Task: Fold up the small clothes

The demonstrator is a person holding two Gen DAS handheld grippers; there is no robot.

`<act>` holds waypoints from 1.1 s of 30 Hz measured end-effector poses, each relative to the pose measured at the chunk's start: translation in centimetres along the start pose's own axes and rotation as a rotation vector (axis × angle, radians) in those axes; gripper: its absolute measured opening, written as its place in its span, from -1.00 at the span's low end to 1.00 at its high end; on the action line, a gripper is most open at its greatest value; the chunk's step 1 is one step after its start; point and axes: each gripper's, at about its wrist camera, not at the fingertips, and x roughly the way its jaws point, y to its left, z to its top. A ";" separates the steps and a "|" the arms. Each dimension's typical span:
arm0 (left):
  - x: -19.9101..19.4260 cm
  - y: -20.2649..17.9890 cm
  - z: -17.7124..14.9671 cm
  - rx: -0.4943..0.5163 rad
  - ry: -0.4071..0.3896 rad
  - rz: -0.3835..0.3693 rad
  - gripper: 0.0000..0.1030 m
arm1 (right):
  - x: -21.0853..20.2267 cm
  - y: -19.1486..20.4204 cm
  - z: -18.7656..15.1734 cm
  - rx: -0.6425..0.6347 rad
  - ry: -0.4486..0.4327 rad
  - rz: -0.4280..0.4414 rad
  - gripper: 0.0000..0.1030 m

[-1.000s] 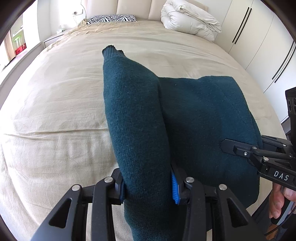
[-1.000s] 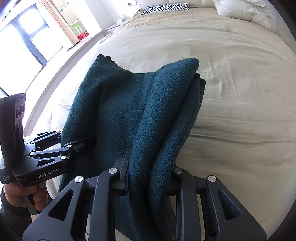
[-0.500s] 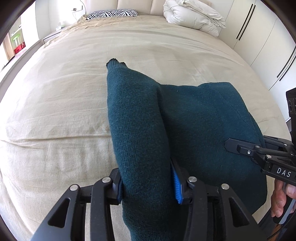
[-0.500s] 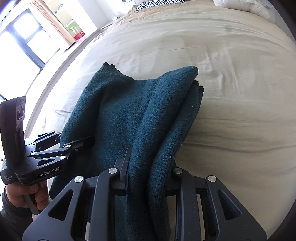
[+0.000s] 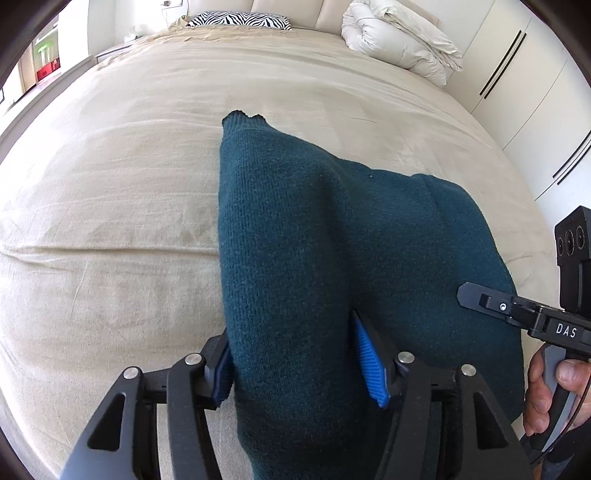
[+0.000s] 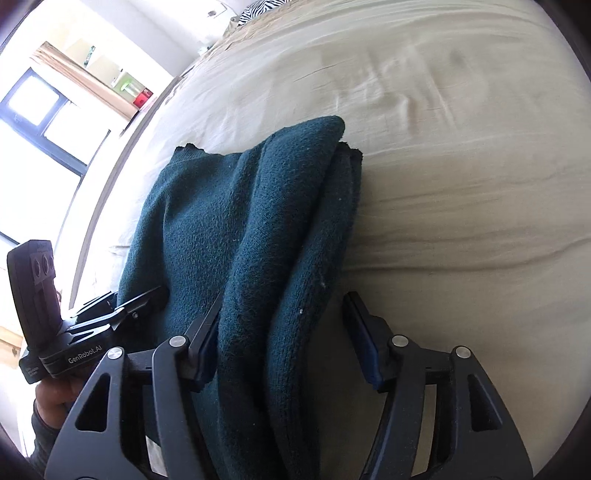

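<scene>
Right wrist view: right gripper (image 6: 280,339) has just been opening — far pad clear of the folded teal sweater (image 6: 258,229) on the bed (image 6: 461,166), fold running straight ahead; left gripper (image 5: 295,362) also parting around it.

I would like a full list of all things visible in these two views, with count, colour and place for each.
sweater: one, dark teal, folded on the bed, near edge
bed sheet: one, beige, covers the bed
zebra pillow: one, black and white, at the head
duvet: one, white, bundled at the head, right
wardrobe doors: white, right wall
window: one, dark frame, left of bed
left tool: one, black, blue pads, jaws just opening, sweater fold between them
right tool: one, black, jaws just opening, one pad clear of the sweater
hand: holds the right tool
</scene>
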 end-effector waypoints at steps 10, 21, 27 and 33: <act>-5.4 0.0 -3.8 -0.039 -0.124 -0.011 0.12 | -9.4 0.8 -2.9 0.027 -0.195 0.081 0.03; -2.9 -0.2 -5.4 -0.002 -0.065 0.043 0.20 | -2.0 -0.1 -5.5 0.097 -0.011 0.190 -0.45; -2.4 0.5 -6.2 -0.063 -0.053 -0.010 0.23 | -2.5 -2.1 -5.5 0.155 -0.046 0.205 -0.56; -5.4 0.8 -6.1 -0.104 -0.133 0.012 0.21 | -5.3 -2.7 -3.3 0.170 -0.103 0.264 -0.47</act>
